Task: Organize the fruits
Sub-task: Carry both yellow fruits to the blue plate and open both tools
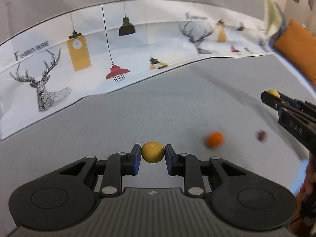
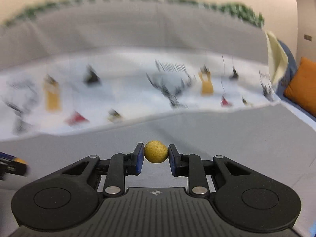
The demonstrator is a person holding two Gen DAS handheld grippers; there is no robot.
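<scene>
My left gripper (image 1: 152, 154) is shut on a small yellow round fruit (image 1: 152, 152), held above the grey tabletop (image 1: 158, 108). My right gripper (image 2: 156, 156) is shut on a second yellow round fruit (image 2: 156, 151). In the left wrist view the right gripper (image 1: 271, 95) shows at the far right with its yellow fruit (image 1: 273, 93). An orange fruit (image 1: 214, 139) and a small dark red fruit (image 1: 261, 135) lie on the table right of my left gripper. The right wrist view is blurred; the left gripper (image 2: 11, 165) shows at its left edge.
A white cloth (image 1: 98, 59) printed with deer and lamps covers the far part of the table. A grey backdrop (image 2: 138, 27) rises behind it. An orange cushion (image 1: 296, 45) lies at the far right, also in the right wrist view (image 2: 304, 83).
</scene>
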